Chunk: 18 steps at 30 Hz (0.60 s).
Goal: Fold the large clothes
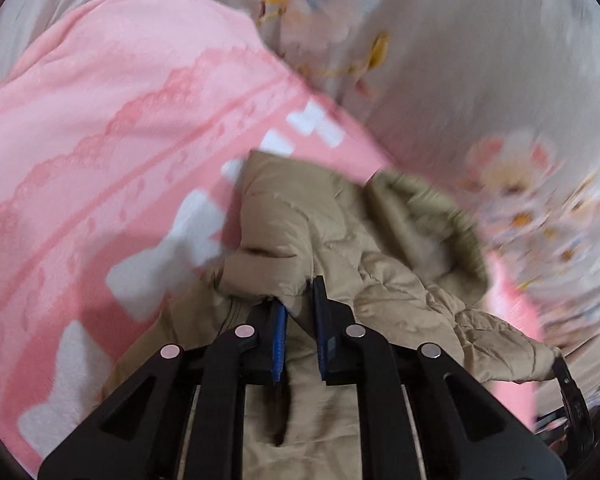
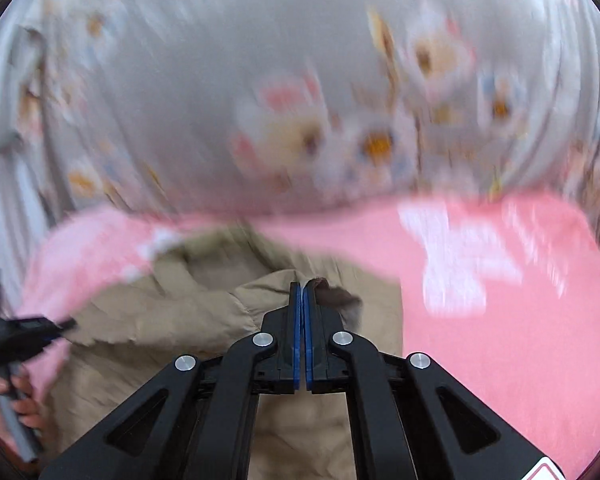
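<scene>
The left gripper (image 1: 300, 300) has its blue-padded jaws drawn close with a ridge of the tan quilted jacket (image 1: 340, 240) pinched between them, a narrow gap showing where the fabric fills it. From that grip the jacket spreads away toward twelve and two o'clock in the left wrist view, crumpled, over a pink blanket (image 1: 100, 140) with white bunny shapes that fills the nine-to-eleven side. Beyond, at one to three o'clock, lies a grey floral bedsheet (image 1: 480, 80).

The right gripper (image 2: 302, 292) has its pads pressed together. A thin edge of the jacket appears caught at the tips, where a dark fuzzy trim (image 2: 332, 298) — perhaps a hood lining — pokes out just to the right; whether it is that trim or the tan shell that is held I cannot tell. In the right wrist view the jacket lies from twelve round to nine o'clock, with the left gripper visible at nine and a hand (image 2: 20, 404) on its handle at eight.

Judging by this, both grippers hold the same garment and the bulk of it lies between them — the fold probably turns on keeping that span taut. Its long axis cannot be made out from the rumpled cloth, and both hands look equally near.

No brand, label or legible writing shows; a red-edged sticker (image 2: 548, 472) at five o'clock is cut off.
</scene>
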{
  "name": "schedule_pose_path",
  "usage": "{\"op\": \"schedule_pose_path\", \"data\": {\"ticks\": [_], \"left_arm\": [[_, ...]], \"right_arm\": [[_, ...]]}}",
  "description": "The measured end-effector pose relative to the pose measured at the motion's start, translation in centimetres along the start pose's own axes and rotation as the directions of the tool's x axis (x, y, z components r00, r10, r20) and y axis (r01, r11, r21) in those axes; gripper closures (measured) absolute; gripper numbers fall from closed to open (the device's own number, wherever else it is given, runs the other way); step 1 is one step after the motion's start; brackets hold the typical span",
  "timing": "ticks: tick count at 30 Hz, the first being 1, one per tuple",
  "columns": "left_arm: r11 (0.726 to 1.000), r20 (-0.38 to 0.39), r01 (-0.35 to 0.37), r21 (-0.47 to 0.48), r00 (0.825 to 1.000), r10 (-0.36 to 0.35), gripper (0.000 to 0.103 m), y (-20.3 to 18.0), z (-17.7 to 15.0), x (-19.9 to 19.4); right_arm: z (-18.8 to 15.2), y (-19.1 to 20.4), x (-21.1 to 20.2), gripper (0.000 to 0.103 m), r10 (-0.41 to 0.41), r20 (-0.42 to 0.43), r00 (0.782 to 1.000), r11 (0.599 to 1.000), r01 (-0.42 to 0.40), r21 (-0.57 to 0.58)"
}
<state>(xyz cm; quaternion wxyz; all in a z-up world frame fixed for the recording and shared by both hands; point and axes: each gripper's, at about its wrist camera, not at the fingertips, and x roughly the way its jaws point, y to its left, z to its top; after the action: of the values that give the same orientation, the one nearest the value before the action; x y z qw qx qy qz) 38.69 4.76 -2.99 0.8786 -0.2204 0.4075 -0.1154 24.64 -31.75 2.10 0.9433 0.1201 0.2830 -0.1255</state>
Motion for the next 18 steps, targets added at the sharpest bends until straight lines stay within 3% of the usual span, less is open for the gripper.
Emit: {"op": "schedule_pose_path", "data": {"ticks": [4,7,15,17,18], "left_arm": [[0.998,-0.031,-0.046,0.043,0.998,0.047,0.091,0.7,-1.9,2.3],[0.995,-0.023,-0.06,0.085,0.998,0.062,0.089,0.6,-2.3,2.5],[0.979,0.002,-0.117,0.169,0.993,0.118,0.087,-0.3,-3.0,2.7],[0.971,-0.003,-0.135,0.199,0.99,0.139,0.074,-0.5,-3.3,1.5],[0.965,-0.003,-0.14,0.224,0.99,0.144,0.068,-0.7,-3.5,0.4]], "right_arm": [[-3.9,-2.4,4.0,0.102,0.014,-0.141,0.99,0.998,-0.005,0.062],[-5.5,-2.5,5.1,0.102,0.019,-0.173,0.985,0.998,-0.009,0.061],[-5.9,-2.9,6.3,0.102,0.047,-0.23,0.972,0.997,-0.032,0.068],[-6.1,-3.1,5.3,0.099,0.04,-0.247,0.968,0.998,-0.026,0.059],[-6.2,-3.4,4.2,0.09,0.03,-0.251,0.967,0.998,-0.015,0.062]]}}
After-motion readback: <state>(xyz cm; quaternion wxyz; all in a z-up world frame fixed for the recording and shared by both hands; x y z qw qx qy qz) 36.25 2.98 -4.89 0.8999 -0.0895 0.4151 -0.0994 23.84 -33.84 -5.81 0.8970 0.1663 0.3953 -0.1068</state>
